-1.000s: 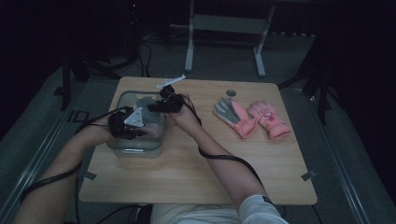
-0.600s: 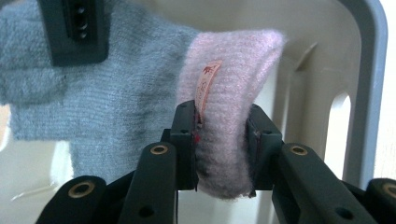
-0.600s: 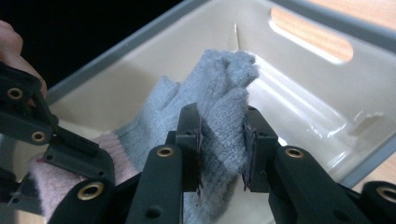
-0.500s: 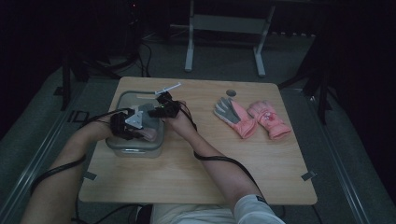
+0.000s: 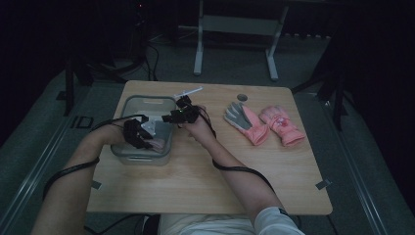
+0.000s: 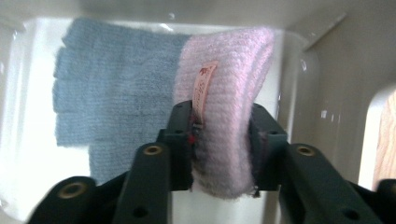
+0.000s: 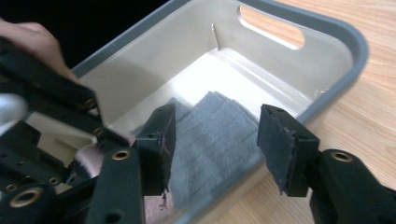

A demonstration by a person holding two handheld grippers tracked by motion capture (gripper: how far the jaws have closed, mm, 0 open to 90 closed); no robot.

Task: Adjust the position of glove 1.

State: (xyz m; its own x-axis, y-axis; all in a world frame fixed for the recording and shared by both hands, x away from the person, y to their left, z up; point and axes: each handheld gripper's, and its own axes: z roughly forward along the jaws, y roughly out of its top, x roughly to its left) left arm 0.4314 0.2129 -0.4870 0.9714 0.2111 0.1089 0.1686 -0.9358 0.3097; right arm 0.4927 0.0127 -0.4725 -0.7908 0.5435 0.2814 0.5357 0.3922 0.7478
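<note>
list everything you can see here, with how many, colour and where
bin: 1, grey, on the left part of the table
glove in the bin: 1, pink cuff with grey fingers, lying in the bin, cuff between the left gripper's fingers
gloves on the table: 2, pink, one with a grey palm, side by side on the right part of the table
table: 1, light wood, centre of the high view
hole in the table: 1, round, near the far edge
frame: 1, light grey, on the floor beyond the table
left gripper: 1, black, inside the bin, pink cuff between its fingers
right gripper: 1, black, open over the bin's rim
</note>
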